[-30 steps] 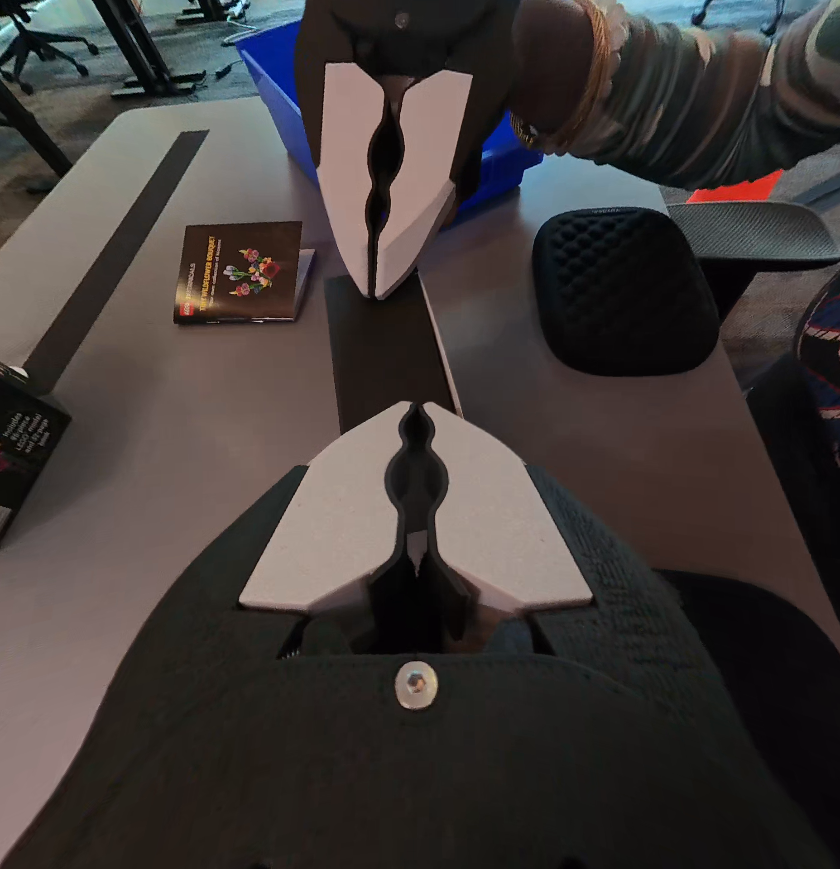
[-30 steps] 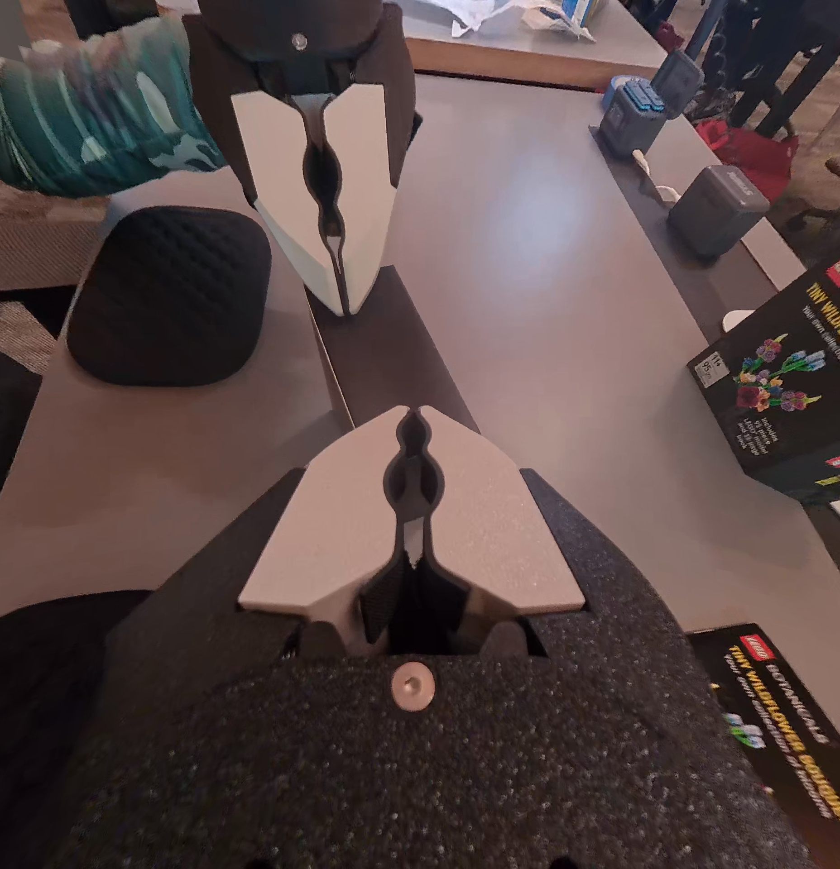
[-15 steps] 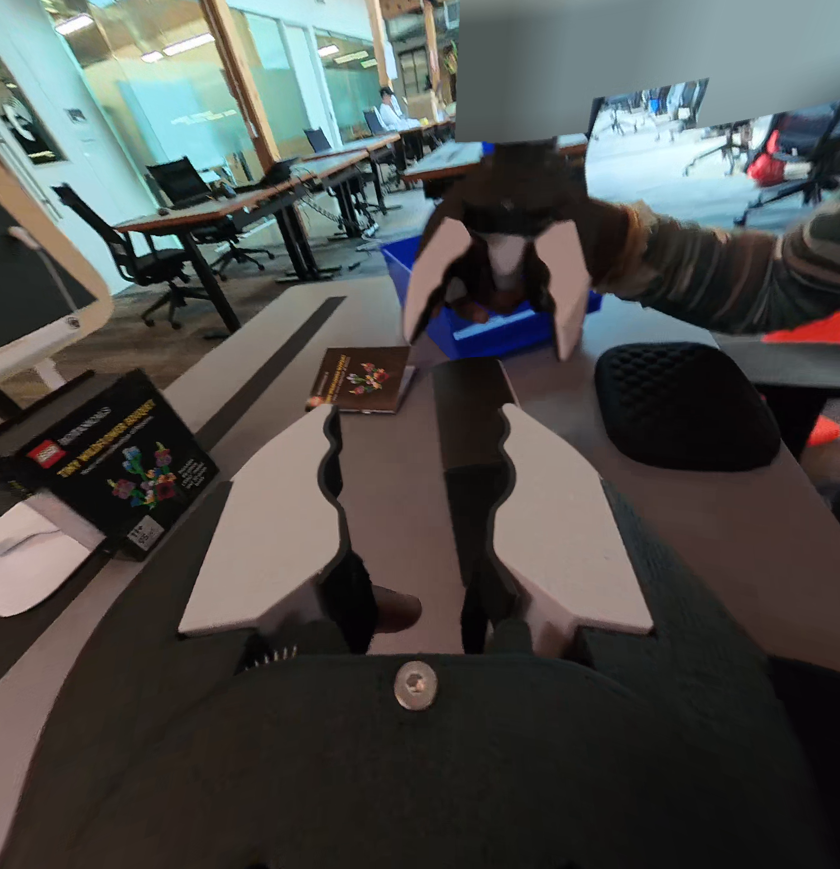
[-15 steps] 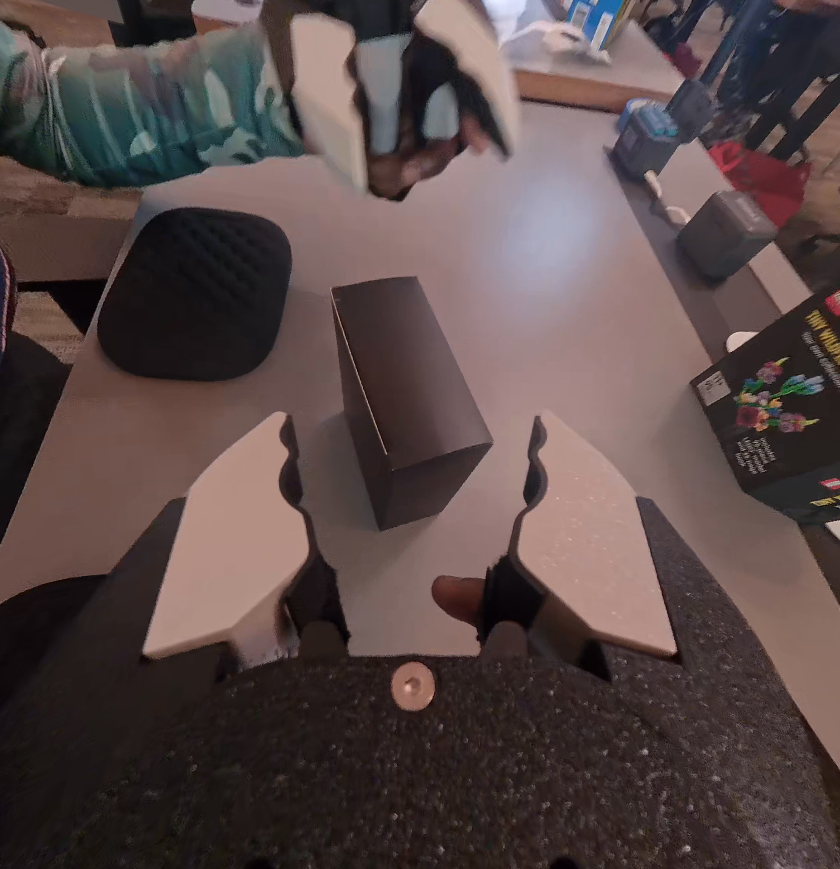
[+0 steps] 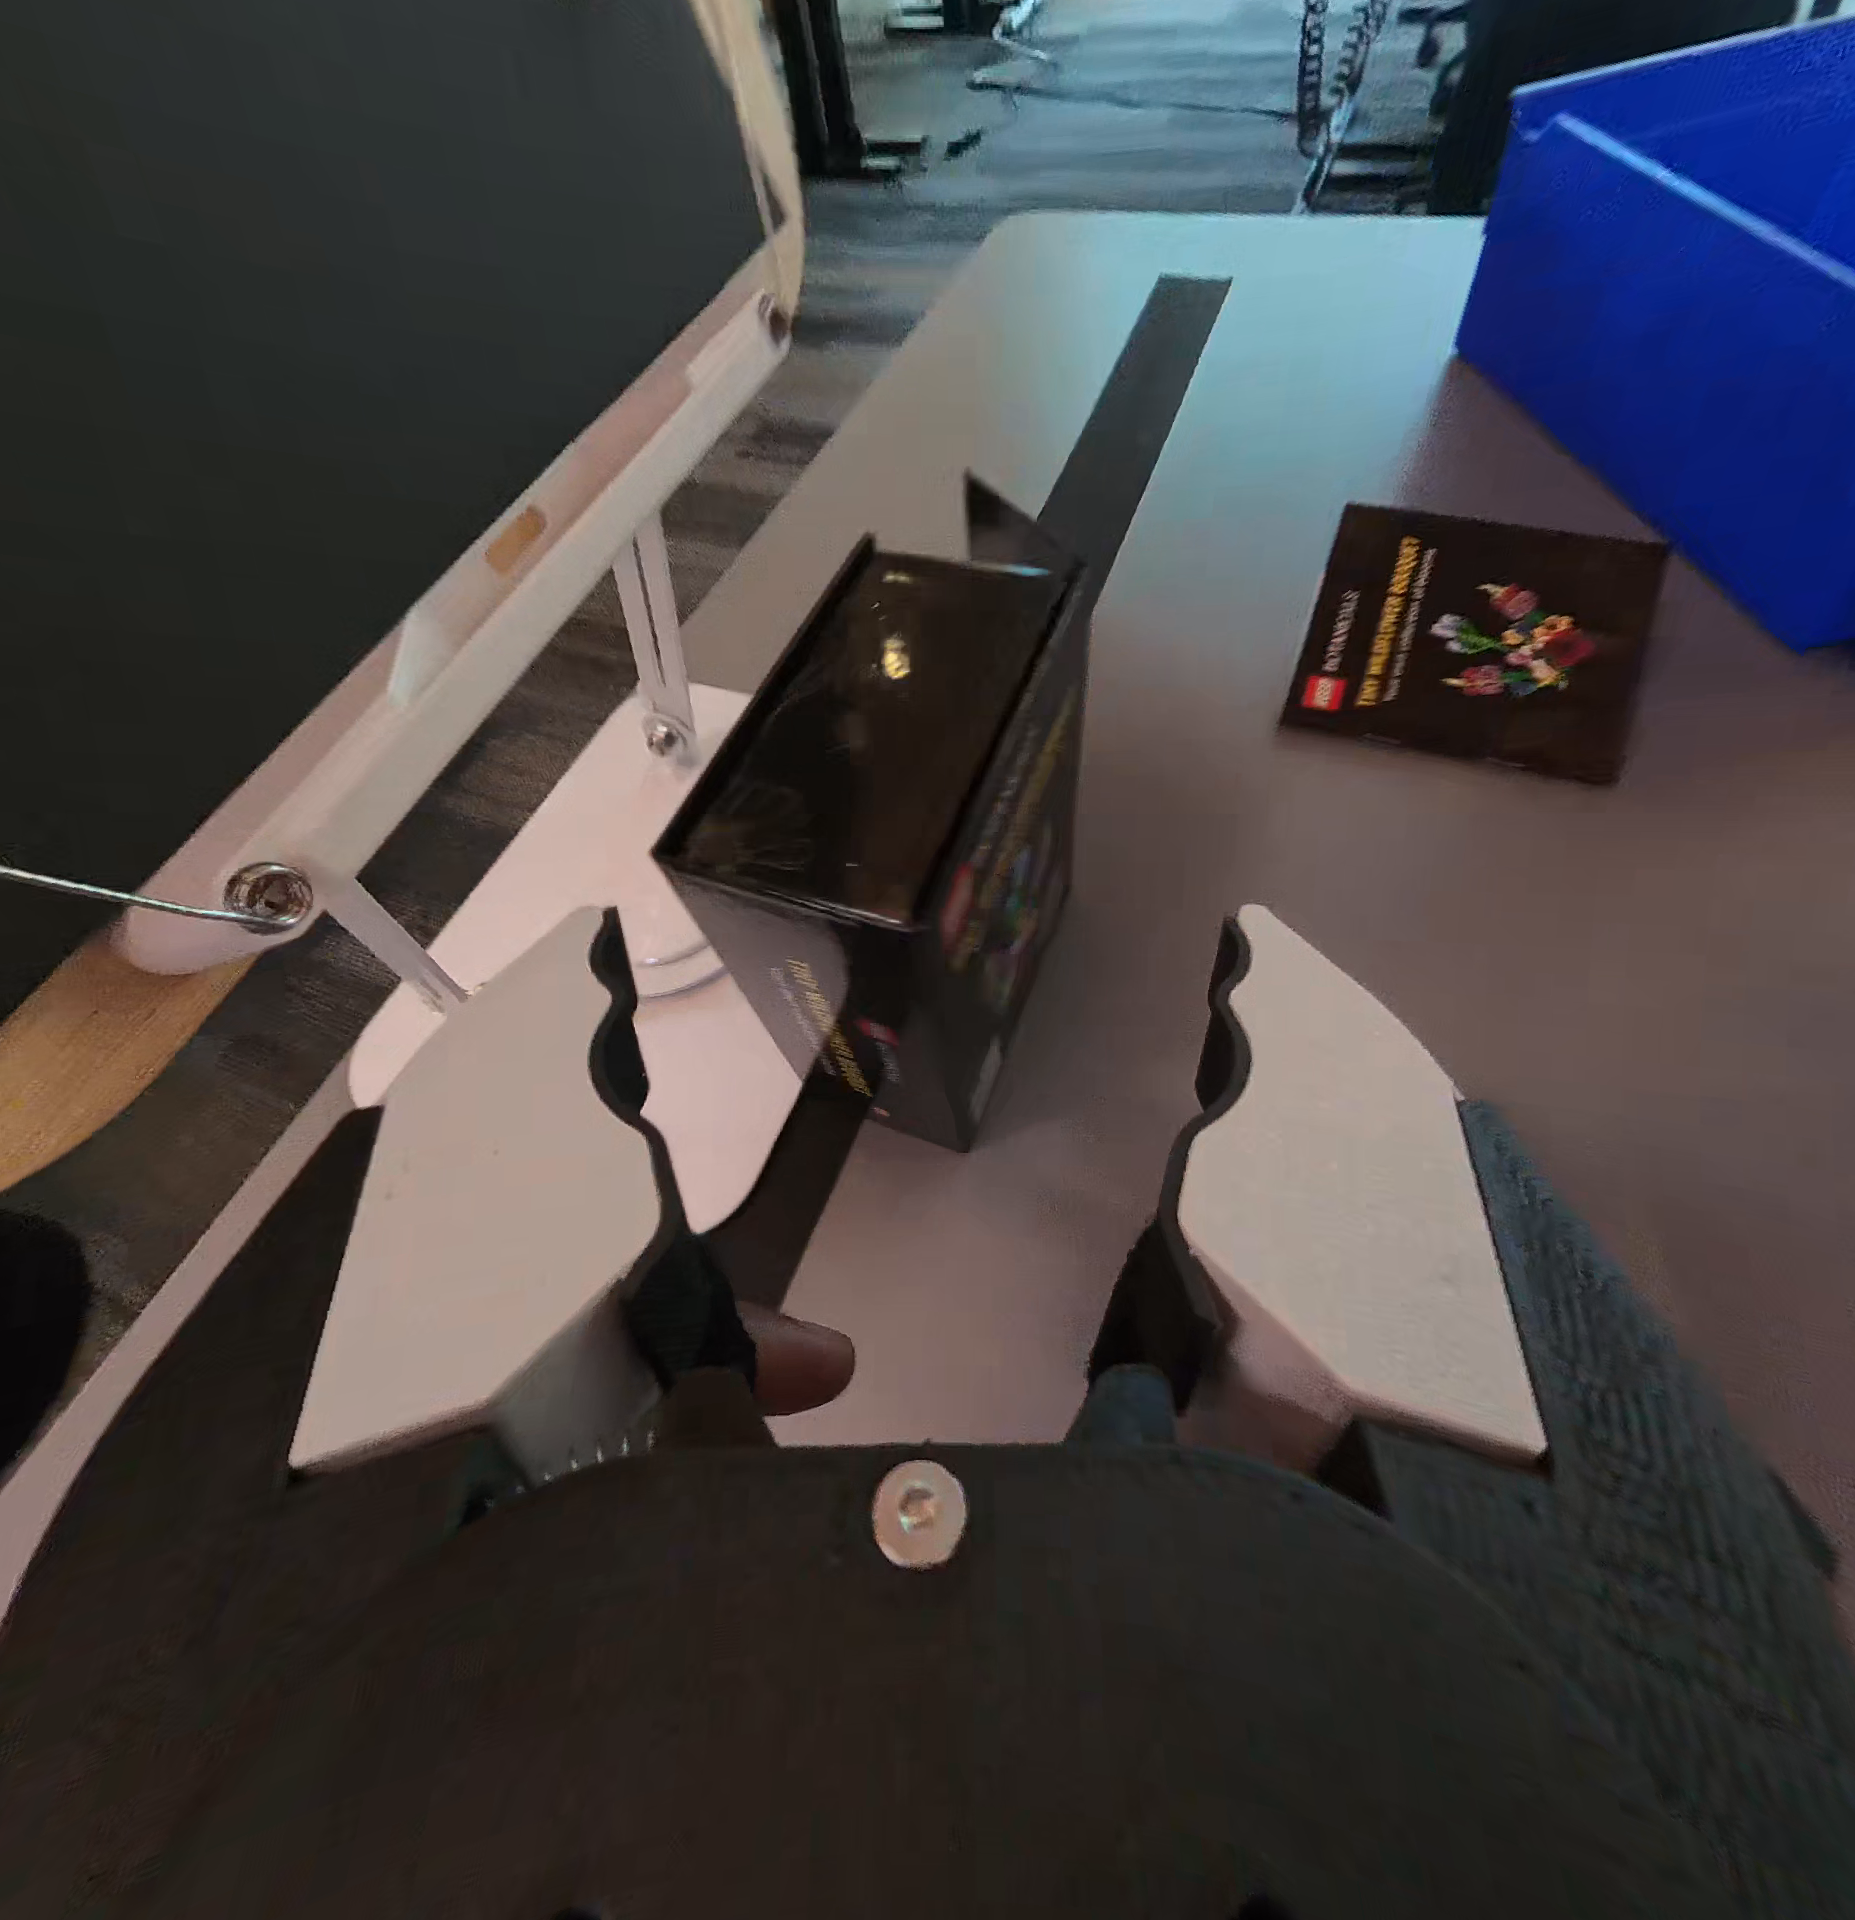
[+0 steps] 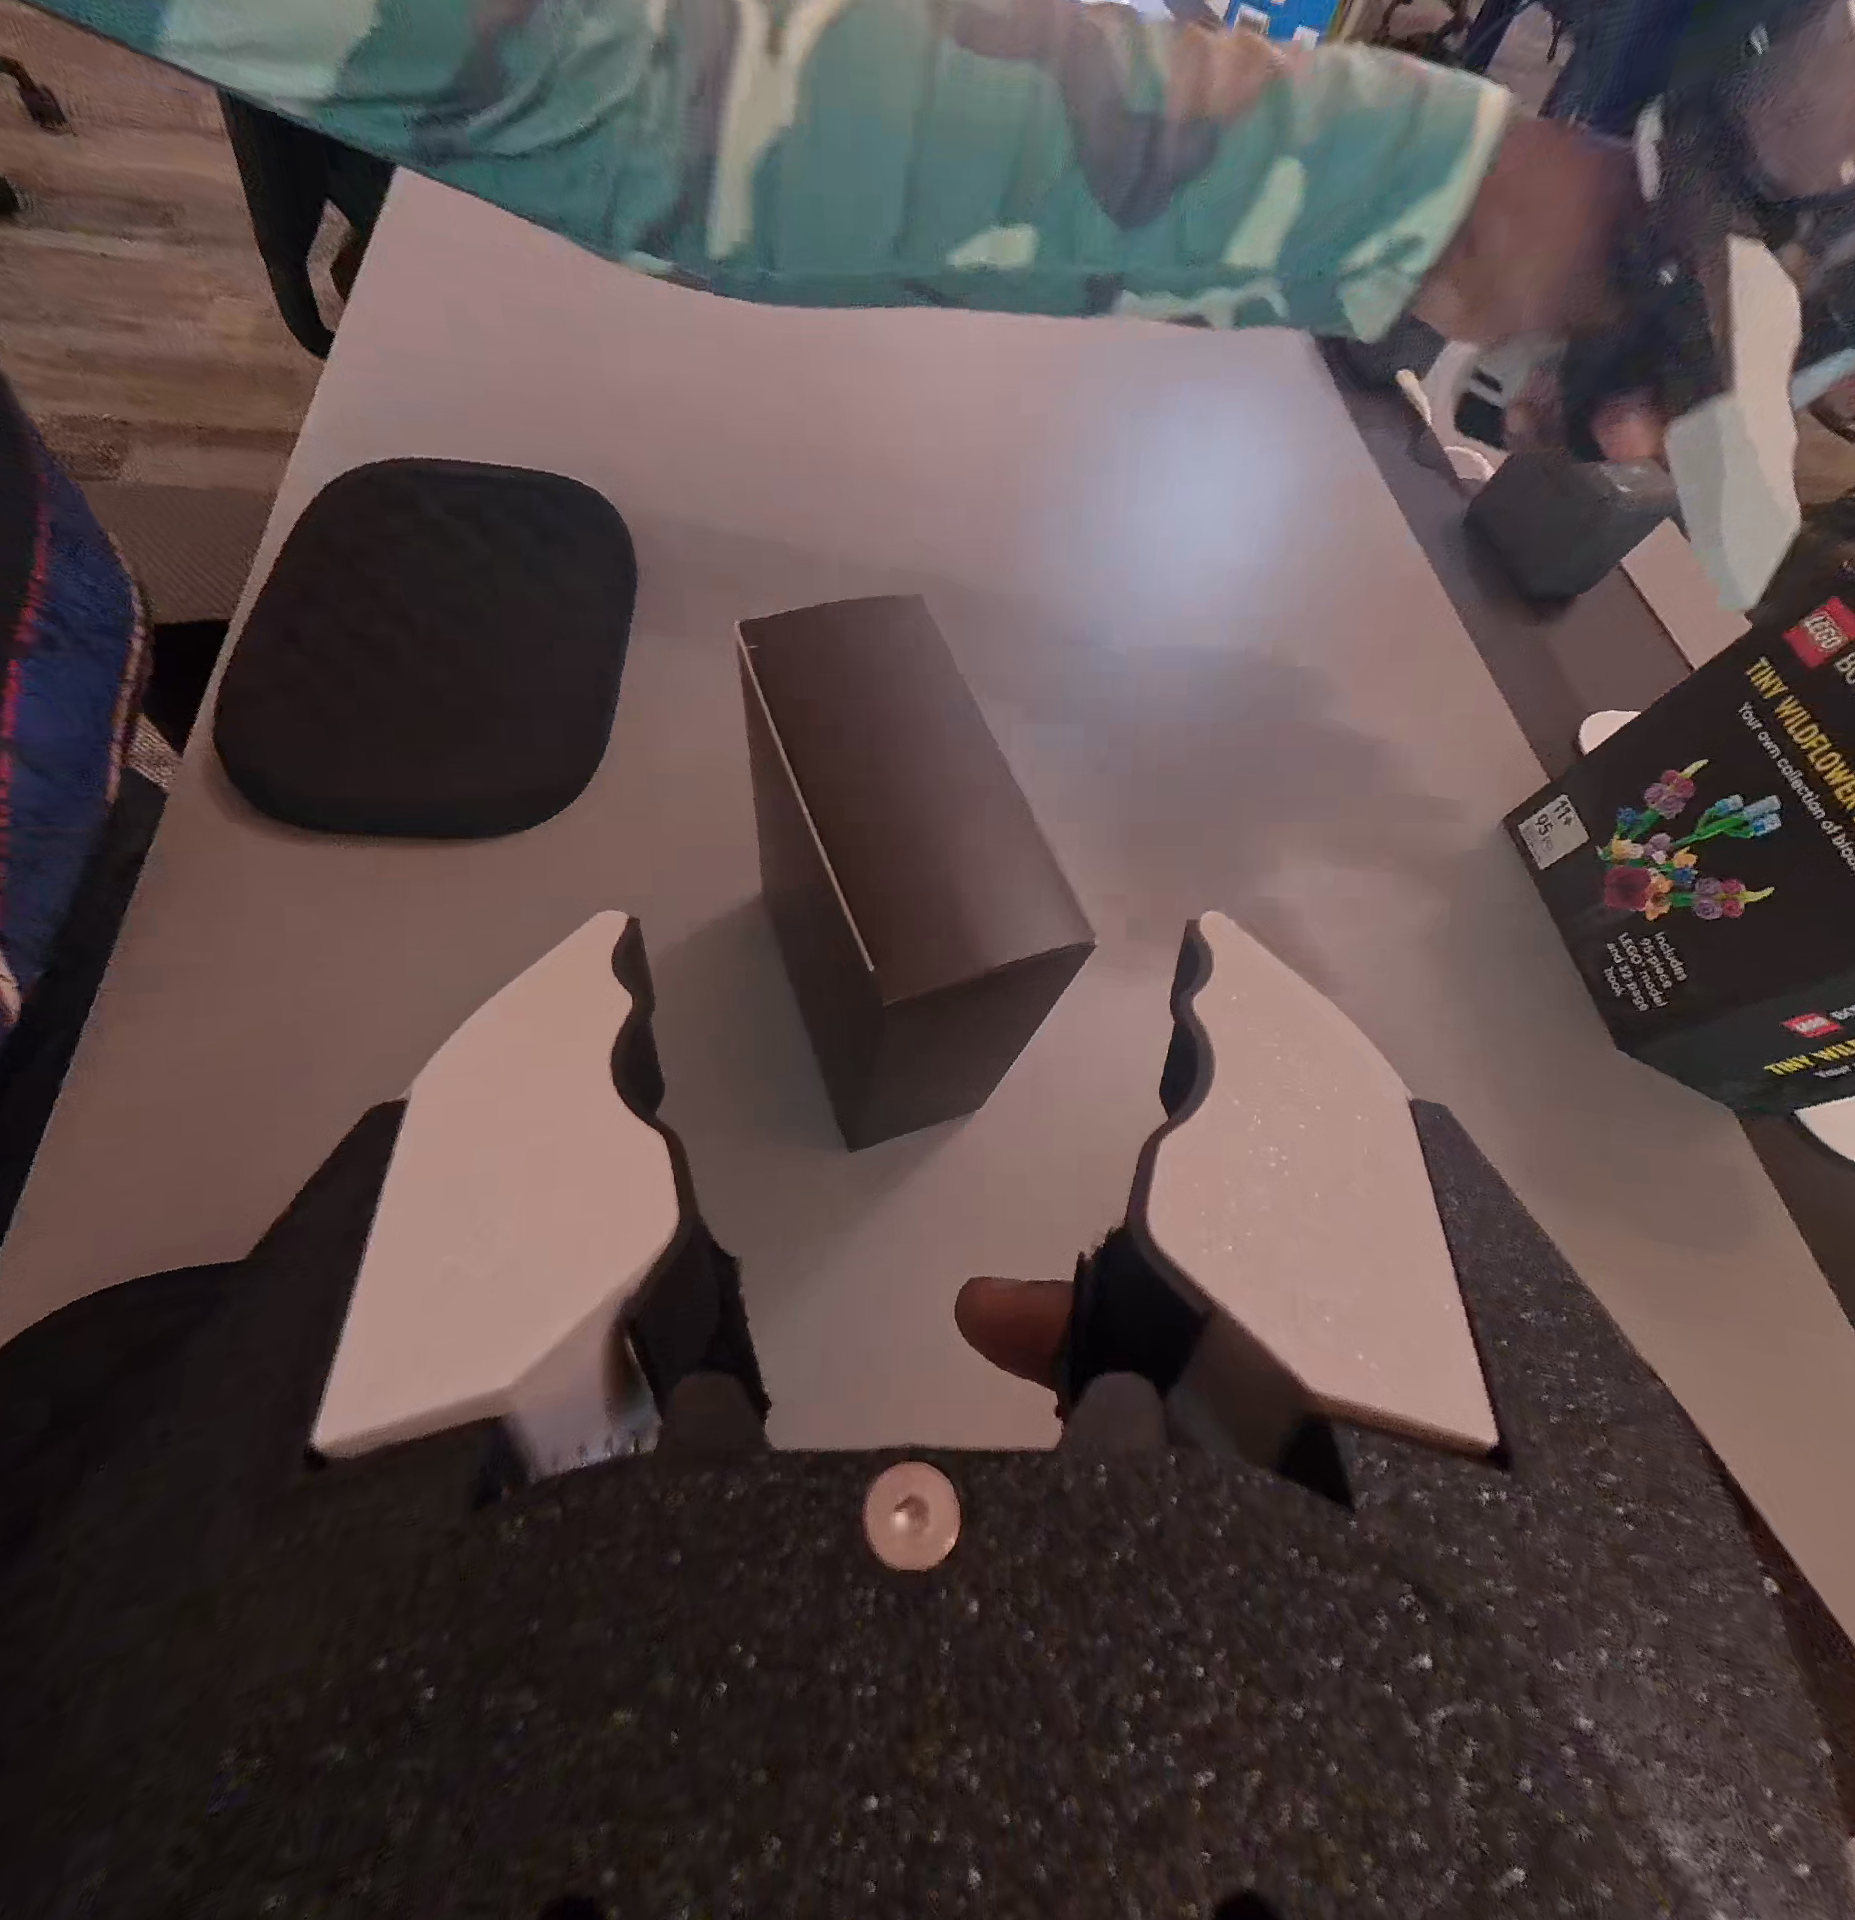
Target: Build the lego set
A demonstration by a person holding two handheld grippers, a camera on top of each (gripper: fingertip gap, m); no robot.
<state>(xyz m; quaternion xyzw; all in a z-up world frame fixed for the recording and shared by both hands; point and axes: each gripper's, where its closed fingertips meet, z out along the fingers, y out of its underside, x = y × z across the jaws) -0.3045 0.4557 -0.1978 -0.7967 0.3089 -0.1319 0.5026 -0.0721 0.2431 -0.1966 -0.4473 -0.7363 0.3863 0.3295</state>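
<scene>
Lego set box (image 5: 902, 821), black and printed with flowers, stands at the left edge of the bench (image 5: 1422, 987), just beside the dark strip that runs along that edge and near the white foot of a stand (image 5: 632, 790). Its long axis runs away from the camera along the bench edge, and its near end flap hangs open toward the left hand-held gripper (image 5: 912, 1049), so the opening points back at the person.

By size: the blue bin (image 5: 1681, 343) sits at the far right corner; the plain dark box (image 6: 892, 862) lies mid-bench with its long axis running away from the right hand-held gripper (image 6: 912, 1039), one end facing it; the black quilted pad (image 6: 424, 644) rests at the edge beyond that box; the instruction booklet (image 5: 1474, 644) lies flat between the bin and the set box.

Both hand-held grippers are spread wide and hold nothing. The left hangs just short of the set box, the right just short of the plain dark box.

Judging from this, the build has not started and the step in hand is getting hold of the packaging. The risks: a wide pinch across the thin cardboard could crush or skid the set box off the edge it already sits at; gripping with the flap hanging could spill whatever is still inside; the stand foot beside it could foul the left finger (image 5: 507, 1164).
</scene>
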